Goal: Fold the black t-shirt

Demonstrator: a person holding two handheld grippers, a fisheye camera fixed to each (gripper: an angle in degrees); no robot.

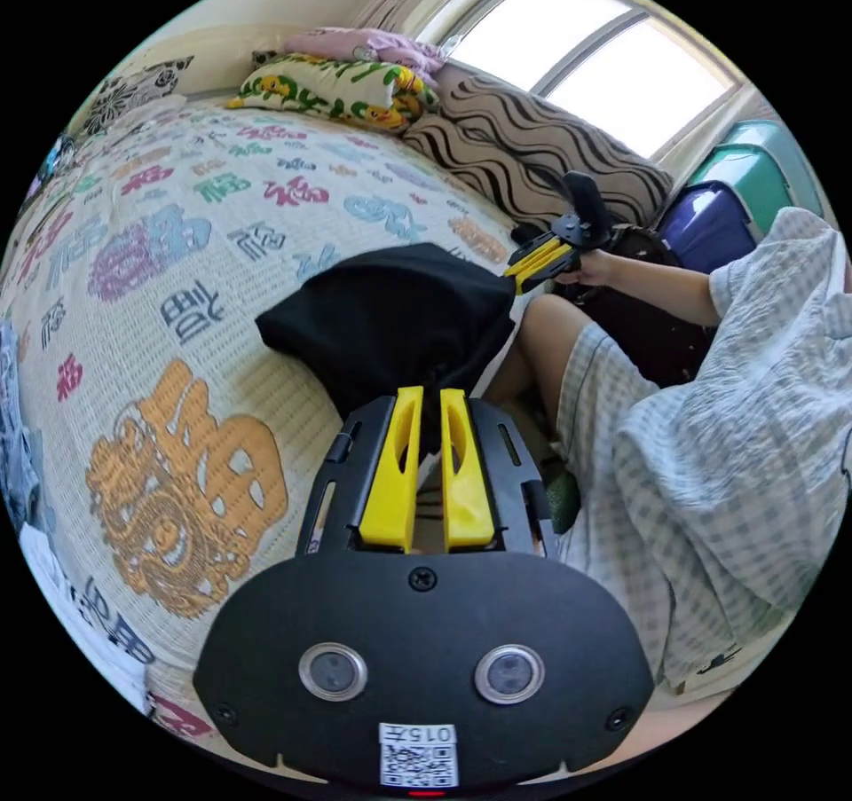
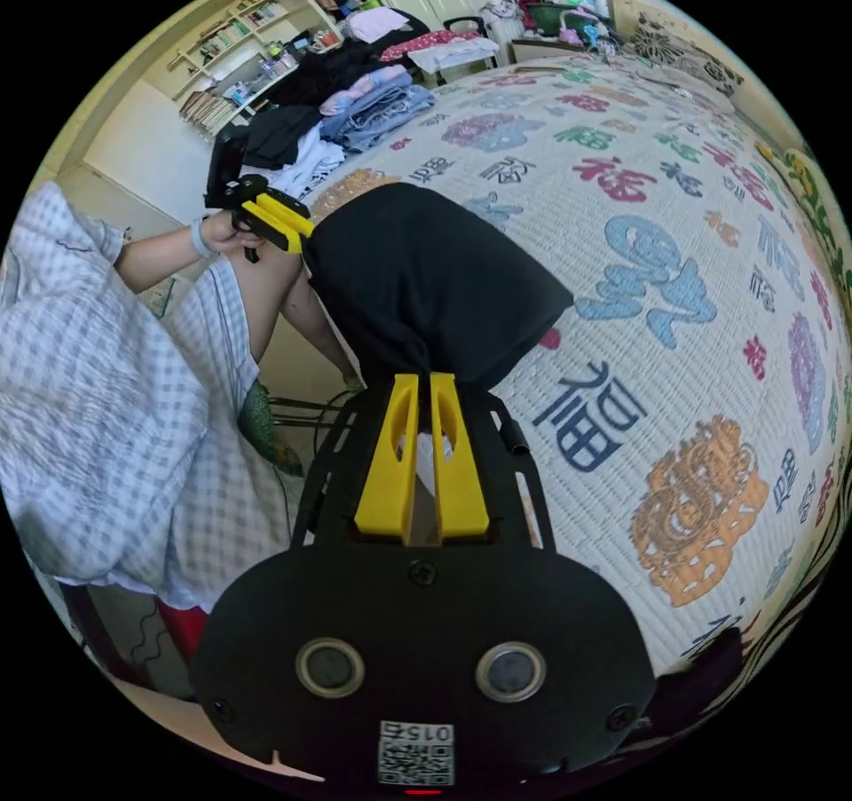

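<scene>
**Both grippers clamped, arms out in front**

So here's the pose. In the left gripper view, the left gripper (image 1: 430,393) has its yellow jaws nearly together, pinching black cloth between the tips. Same story in the right gripper view: the right gripper (image 2: 424,380) has its jaws close and parallel, with cloth caught at the tips.

Each gripper also turns up in the other's camera. The right one sits off to the side in the left gripper view, held in a bare hand (image 1: 593,266) with the forearm reaching out from a checked sleeve. The left one shows in the right gripper view, gripped by a hand (image 2: 222,231) with a band on the wrist. A bare knee is raised between the two arms.
</scene>
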